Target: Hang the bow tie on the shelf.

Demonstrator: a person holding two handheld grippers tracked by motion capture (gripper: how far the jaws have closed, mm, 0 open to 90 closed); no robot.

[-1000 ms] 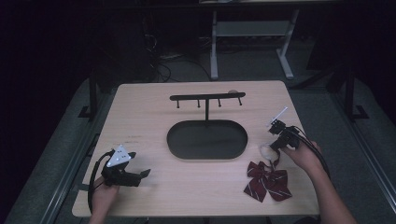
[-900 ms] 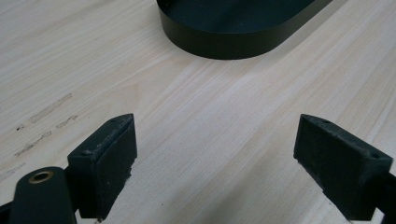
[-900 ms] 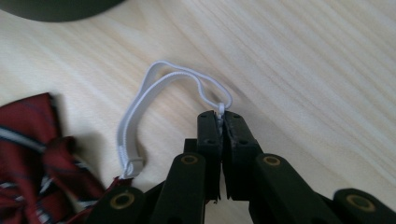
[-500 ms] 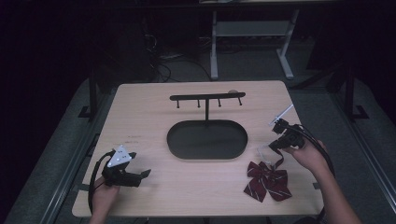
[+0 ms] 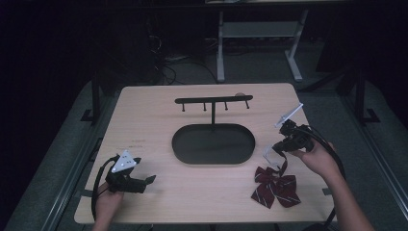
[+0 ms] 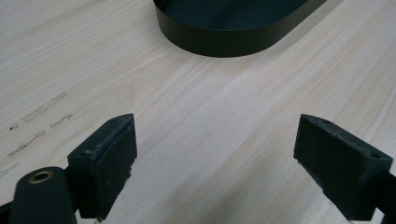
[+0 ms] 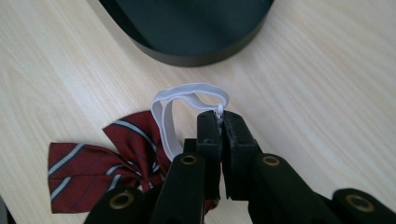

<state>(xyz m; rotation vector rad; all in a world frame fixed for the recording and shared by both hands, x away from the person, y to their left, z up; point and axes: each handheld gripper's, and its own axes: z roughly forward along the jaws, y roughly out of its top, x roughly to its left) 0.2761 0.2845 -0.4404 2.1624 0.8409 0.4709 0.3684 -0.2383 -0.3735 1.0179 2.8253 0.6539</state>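
Note:
A dark red striped bow tie (image 5: pixel 275 186) (image 7: pixel 95 161) lies on the wooden table near the front right. Its white elastic band (image 7: pixel 180 103) (image 5: pixel 270 152) loops upward, and my right gripper (image 5: pixel 280 146) (image 7: pixel 220 119) is shut on that band, pinching it between the jaws. A black stand with an oval base (image 5: pixel 213 144) and a hook bar (image 5: pixel 213 100) rises at the table's middle. My left gripper (image 5: pixel 146 180) (image 6: pixel 215 158) rests at the front left, open, with bare wood between its pads (image 6: pixel 114 144).
The oval base's rim (image 6: pixel 224 44) (image 7: pixel 187 51) lies just ahead of both grippers. Table edges (image 5: pixel 192 222) run close behind each hand. A white desk frame (image 5: pixel 255 43) and cables stand on the dark floor beyond the table.
My right gripper has lifted and drawn back to the right with the elastic band, pulling the loop up from the bow tie. The left gripper has stayed put.

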